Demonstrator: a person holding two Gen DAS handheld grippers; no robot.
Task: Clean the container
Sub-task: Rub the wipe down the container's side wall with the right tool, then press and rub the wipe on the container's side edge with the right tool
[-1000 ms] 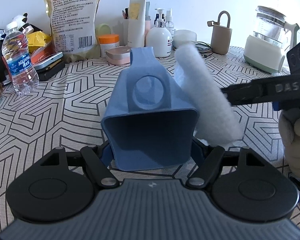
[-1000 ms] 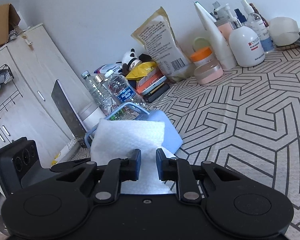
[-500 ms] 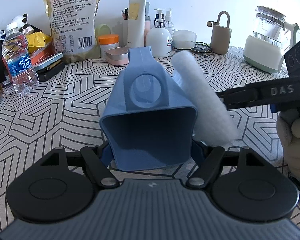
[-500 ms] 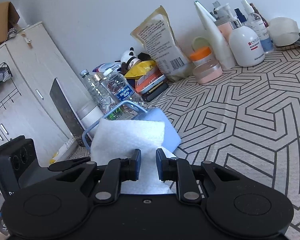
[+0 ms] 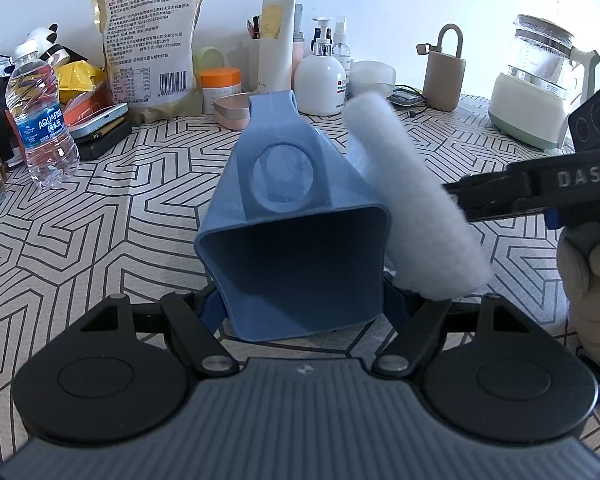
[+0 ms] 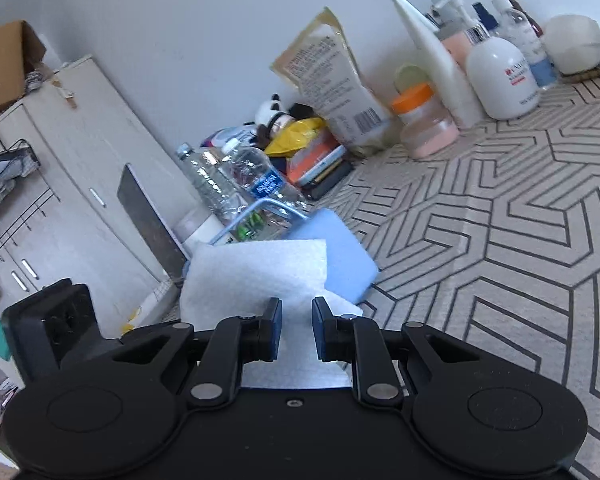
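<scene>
A blue plastic container (image 5: pixel 296 248) lies on its side above the patterned tablecloth, its square mouth turned toward the left wrist camera and its handle pointing away. My left gripper (image 5: pixel 300 310) is shut on it, one blue pad on each side wall near the rim. A white cleaning cloth (image 5: pixel 416 208) rests against the container's right outer wall. My right gripper (image 6: pixel 297 312) is shut on the cloth (image 6: pixel 256 276); in that view the container (image 6: pixel 340 248) shows just beyond the cloth. The right gripper's black finger (image 5: pixel 500 194) comes in from the right, held by a gloved hand (image 5: pixel 592 280).
Along the back wall stand a water bottle (image 5: pixel 40 120), a food bag (image 5: pixel 148 36), lotion bottles (image 5: pixel 320 80), a tan holder (image 5: pixel 444 76) and a kettle (image 5: pixel 540 80). A white cabinet (image 6: pixel 80 152) stands beyond the table's left end.
</scene>
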